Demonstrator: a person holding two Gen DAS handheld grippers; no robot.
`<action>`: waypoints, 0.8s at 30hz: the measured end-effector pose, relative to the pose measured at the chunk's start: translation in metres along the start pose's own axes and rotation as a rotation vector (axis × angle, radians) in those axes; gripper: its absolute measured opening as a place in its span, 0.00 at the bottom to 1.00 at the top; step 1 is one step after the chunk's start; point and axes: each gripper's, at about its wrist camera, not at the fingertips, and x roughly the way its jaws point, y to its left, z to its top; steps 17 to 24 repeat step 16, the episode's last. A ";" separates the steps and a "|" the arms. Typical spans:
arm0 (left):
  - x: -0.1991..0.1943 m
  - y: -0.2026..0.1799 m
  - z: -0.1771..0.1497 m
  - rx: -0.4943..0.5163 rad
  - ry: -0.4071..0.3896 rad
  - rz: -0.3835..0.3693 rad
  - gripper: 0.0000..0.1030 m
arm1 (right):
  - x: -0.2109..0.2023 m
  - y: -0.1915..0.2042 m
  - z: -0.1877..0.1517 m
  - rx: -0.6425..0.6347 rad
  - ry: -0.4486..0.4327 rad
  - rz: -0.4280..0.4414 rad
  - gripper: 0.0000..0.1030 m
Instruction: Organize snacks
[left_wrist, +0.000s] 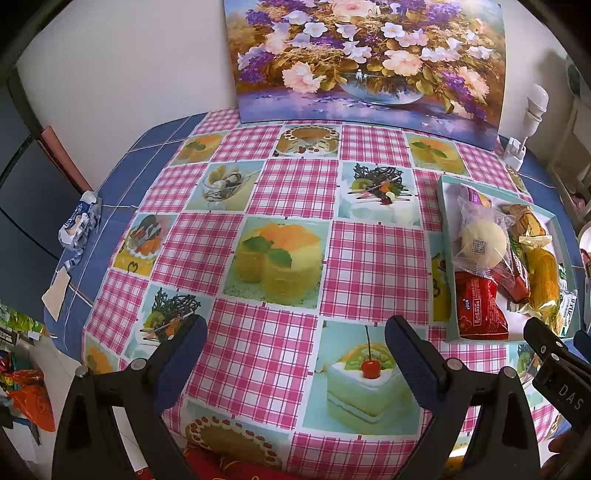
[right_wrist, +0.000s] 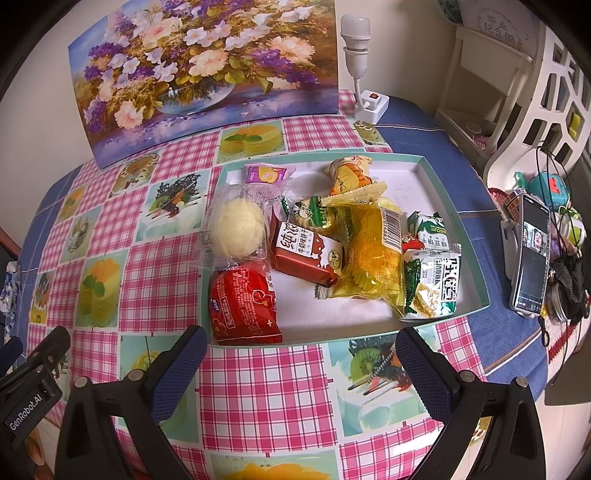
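Pink-checked tablecloth (left_wrist: 373, 258) printed with cake pictures covers the table, with a flower painting (left_wrist: 365, 55) leaning on the wall behind. At the far left edge a crumpled blue-and-white wrapper (left_wrist: 79, 225) lies apart from everything, its print too small to read. Next, the left gripper (left_wrist: 293, 356) hangs over bare cloth with its jaws spread wide and nothing between them. The right gripper (right_wrist: 299, 363) is likewise spread and empty, just short of the tray (right_wrist: 476, 266), which holds all the other snacks in a heap. A red packet (right_wrist: 243, 306) reads "nice"; a round pale cake (right_wrist: 238, 229) sits in clear wrap; a brown biscuit pack (right_wrist: 304, 254) and green-white bags (right_wrist: 432, 284) carry Chinese writing, partly hidden under a yellow bag (right_wrist: 373, 258). A phone (right_wrist: 528, 254) stands at the right, its screen blurred.
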 end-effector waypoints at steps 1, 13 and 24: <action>0.000 0.000 0.000 0.001 0.000 0.001 0.94 | 0.000 0.000 0.000 0.000 0.000 0.000 1.00; -0.006 -0.002 0.000 -0.006 -0.029 0.000 0.94 | 0.000 0.001 0.000 0.001 0.001 0.000 1.00; -0.005 -0.003 0.000 -0.005 -0.024 -0.006 0.94 | 0.000 0.000 0.000 0.001 0.001 0.000 1.00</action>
